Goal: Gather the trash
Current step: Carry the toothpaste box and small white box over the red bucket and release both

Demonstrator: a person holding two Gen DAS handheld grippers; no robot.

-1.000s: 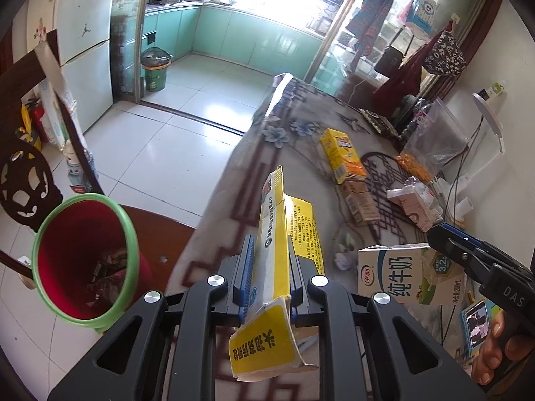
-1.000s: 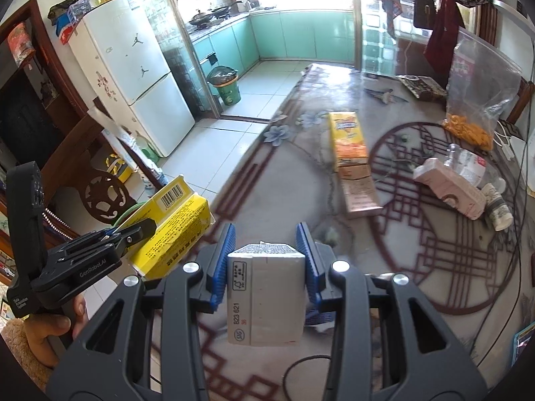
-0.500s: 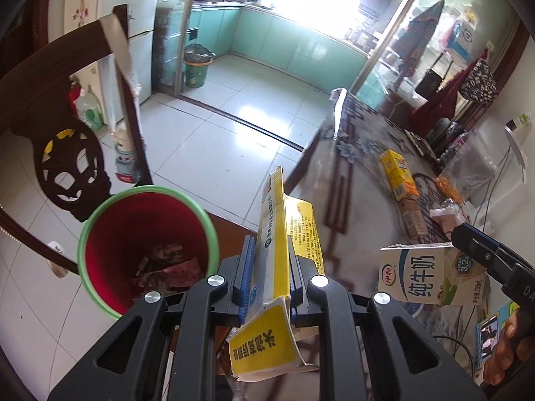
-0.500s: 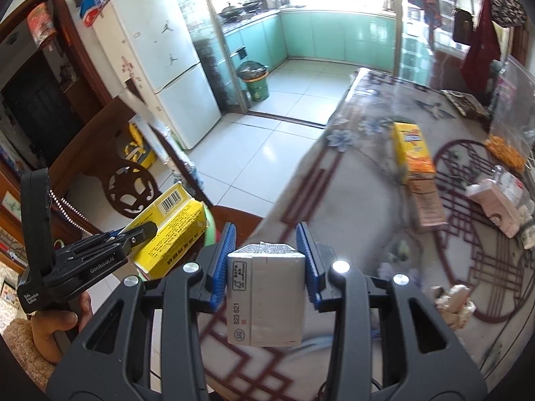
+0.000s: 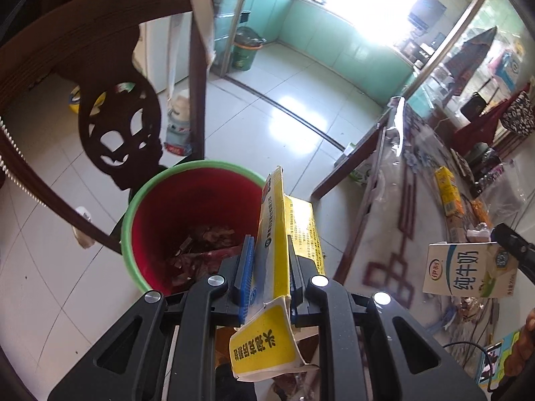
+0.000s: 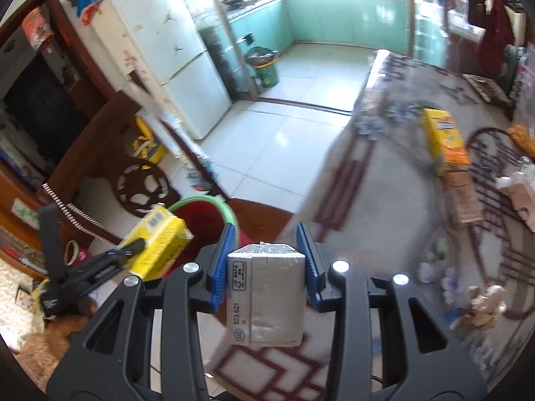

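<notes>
From the left wrist view we look down into a red plastic bin with a green rim point(image 5: 133, 220), wrappers at its bottom; our left hand-held gripper point(image 5: 266, 267) clamps a flattened yellow cardboard box point(image 5: 272, 234) above it. The right wrist view shows only the bin's rim, beside the patterned tabletop point(image 6: 384, 200). There our right hand-held gripper point(image 6: 266, 254) grips a white-and-green milk carton point(image 6: 265, 294), its grey stamped end facing us.

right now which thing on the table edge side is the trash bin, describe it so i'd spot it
Start at the dark carved wooden chair beside the table. On the floor beneath it stands the bin: red inside, bright green rim, wrappers at the bottom, unlike the dark green kitchen bin.
</notes>
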